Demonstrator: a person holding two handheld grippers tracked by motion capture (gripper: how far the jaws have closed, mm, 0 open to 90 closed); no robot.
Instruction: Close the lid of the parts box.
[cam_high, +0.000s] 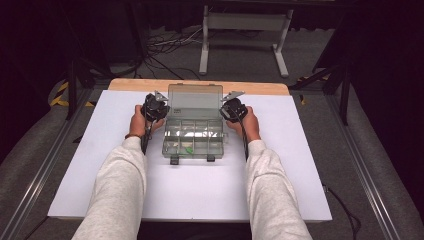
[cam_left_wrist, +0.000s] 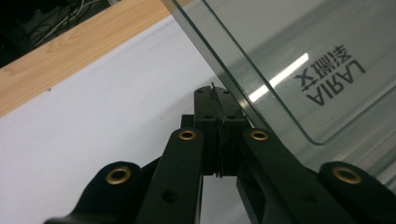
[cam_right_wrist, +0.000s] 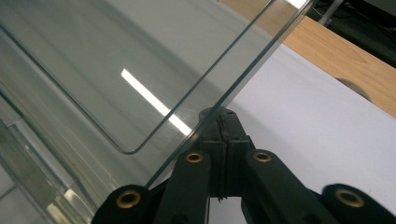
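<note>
The left hand-held gripper (cam_high: 159, 102) sat just left of centre in the high view, its jaws pressed flat together with nothing between them, as its own view showed (cam_left_wrist: 219, 122). The right hand-held gripper (cam_high: 231, 104) mirrored it just right of centre, jaws likewise closed on nothing (cam_right_wrist: 223, 130).

Between the two stood the clear plastic organiser box (cam_high: 192, 139), at the middle of the frame on the white desk (cam_high: 300, 165). Its lid (cam_high: 195, 101) was raised, leaning back toward the upper edge of the picture. Each closed tip lay close against a side edge of that lid: the left one beside the lid's left edge (cam_left_wrist: 289, 79), the right one beside its right edge (cam_right_wrist: 140, 93) (whether either actually touched the plastic could not be told).

The lid's long axis ran across the frame from one hand-held gripper to the other, so both stood equally near, one at each end. Any swing of the lid, I judged, would turn about the hinge line at the back of the tray, and would call for both tips to move together.

A small green item (cam_high: 189, 150) lay in a front compartment.
</note>
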